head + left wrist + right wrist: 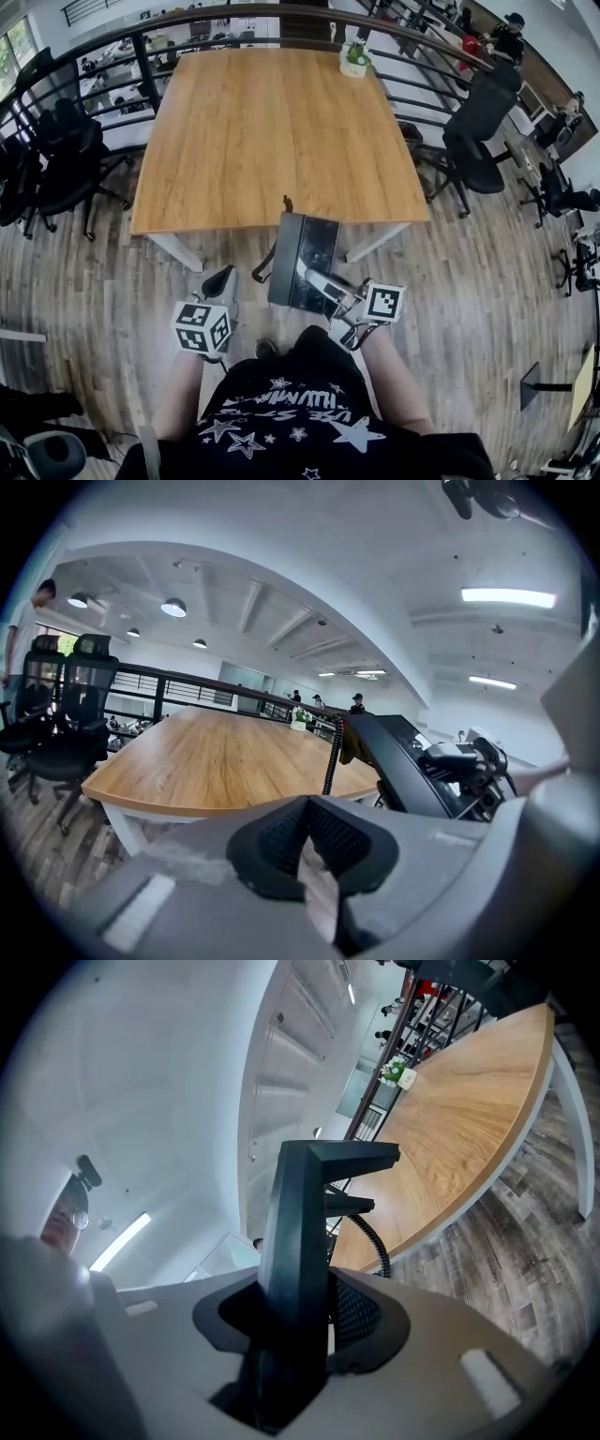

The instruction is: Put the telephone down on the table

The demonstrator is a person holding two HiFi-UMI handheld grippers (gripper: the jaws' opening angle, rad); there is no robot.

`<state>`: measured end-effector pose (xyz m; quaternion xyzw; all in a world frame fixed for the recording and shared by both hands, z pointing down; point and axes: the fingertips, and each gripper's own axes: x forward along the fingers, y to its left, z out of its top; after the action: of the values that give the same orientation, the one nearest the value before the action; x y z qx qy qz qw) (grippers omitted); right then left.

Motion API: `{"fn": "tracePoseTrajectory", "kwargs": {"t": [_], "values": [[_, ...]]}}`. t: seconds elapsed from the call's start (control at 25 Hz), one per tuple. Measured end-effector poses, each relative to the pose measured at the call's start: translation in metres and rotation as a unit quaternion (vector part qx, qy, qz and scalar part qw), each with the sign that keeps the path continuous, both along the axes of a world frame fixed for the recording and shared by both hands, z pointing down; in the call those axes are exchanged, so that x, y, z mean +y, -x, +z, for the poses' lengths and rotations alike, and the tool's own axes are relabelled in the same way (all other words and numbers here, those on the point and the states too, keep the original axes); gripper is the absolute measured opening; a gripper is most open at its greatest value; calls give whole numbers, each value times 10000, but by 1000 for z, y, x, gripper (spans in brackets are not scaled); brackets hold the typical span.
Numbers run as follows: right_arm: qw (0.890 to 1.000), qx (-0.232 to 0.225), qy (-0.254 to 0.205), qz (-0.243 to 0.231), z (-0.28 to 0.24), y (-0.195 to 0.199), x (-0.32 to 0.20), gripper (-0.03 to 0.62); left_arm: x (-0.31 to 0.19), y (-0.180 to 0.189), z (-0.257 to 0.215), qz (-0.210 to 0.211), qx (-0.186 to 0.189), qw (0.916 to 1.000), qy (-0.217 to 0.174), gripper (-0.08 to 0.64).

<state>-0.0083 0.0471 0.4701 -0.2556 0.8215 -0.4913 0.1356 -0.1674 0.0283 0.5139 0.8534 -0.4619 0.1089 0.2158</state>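
The telephone (pixel 302 262) is a dark flat unit held up on edge just short of the wooden table's (pixel 281 131) near edge. Its coiled cord (pixel 265 265) hangs at its left side. My right gripper (pixel 323 281) is shut on the telephone's lower right part. In the right gripper view the telephone (pixel 298 1232) stands upright between the pads of that gripper (pixel 295 1326). My left gripper (pixel 220 281) hangs left of the telephone with its pads together and nothing in them. The left gripper view looks over that gripper (pixel 305 841) at the telephone (pixel 403 761) and its cord (pixel 330 757).
A small potted plant (pixel 354 58) stands at the table's far right edge. Black office chairs stand at the left (pixel 66 150) and right (pixel 478 131). A railing (pixel 141 42) runs behind the table. The floor (pixel 487 300) is wood planks.
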Motion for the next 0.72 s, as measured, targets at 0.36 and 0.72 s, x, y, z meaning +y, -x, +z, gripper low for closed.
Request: {"fn": "tracePoseTrajectory", "kwargs": {"t": [0.36, 0.72], "values": [[9999, 97, 32, -139, 8, 8, -16, 167, -10, 7, 11, -90, 20, 9998, 152, 2], [9990, -275, 272, -242, 20, 7, -57, 164, -43, -4, 15, -185, -7, 9996, 207, 2]]}}
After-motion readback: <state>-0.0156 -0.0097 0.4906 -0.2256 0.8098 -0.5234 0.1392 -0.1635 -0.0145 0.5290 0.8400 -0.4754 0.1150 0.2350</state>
